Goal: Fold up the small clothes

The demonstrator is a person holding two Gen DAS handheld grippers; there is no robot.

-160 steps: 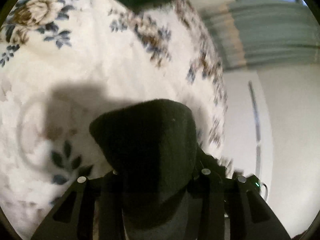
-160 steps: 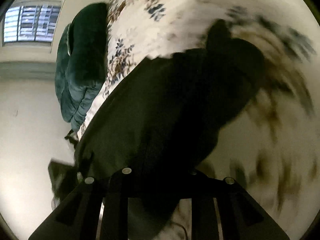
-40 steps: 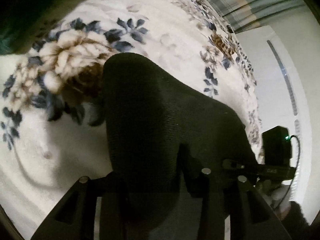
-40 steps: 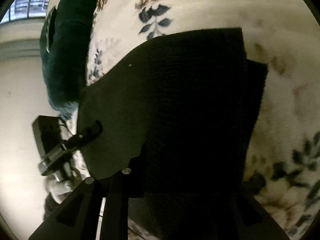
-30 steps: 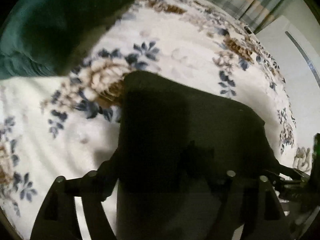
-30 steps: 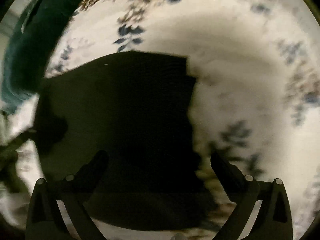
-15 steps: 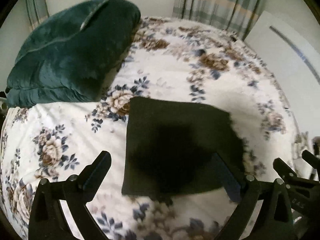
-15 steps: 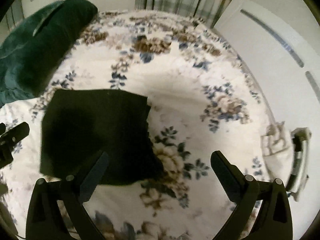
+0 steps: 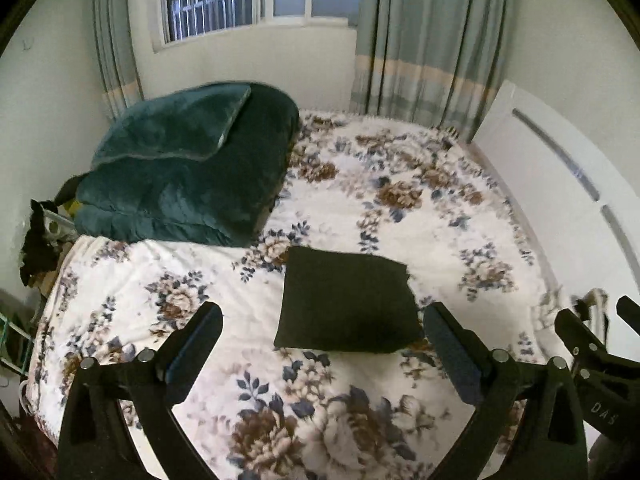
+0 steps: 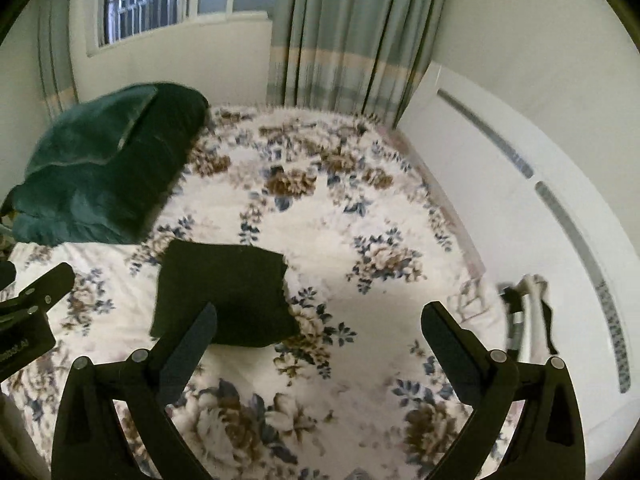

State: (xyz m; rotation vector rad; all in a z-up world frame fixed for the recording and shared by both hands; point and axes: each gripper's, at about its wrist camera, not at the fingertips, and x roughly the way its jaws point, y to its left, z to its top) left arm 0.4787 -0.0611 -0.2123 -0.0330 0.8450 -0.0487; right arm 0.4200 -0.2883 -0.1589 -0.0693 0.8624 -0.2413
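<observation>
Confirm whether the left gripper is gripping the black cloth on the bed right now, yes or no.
No: the left gripper is open and empty, its fingers spread, with the folded black cloth lying flat on the floral bedspread.

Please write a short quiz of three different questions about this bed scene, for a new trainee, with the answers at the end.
1. True or false: the left tongs are shut on the black folded garment.
2. Multiple choice: the garment lies on (A) the dark green blanket, (B) the floral bedspread, (C) the white headboard.
3. Fill in: the right tongs are ____ and hold nothing.

Key: 1 false, both tongs are open and apart from the garment; 2 B; 3 open.
</observation>
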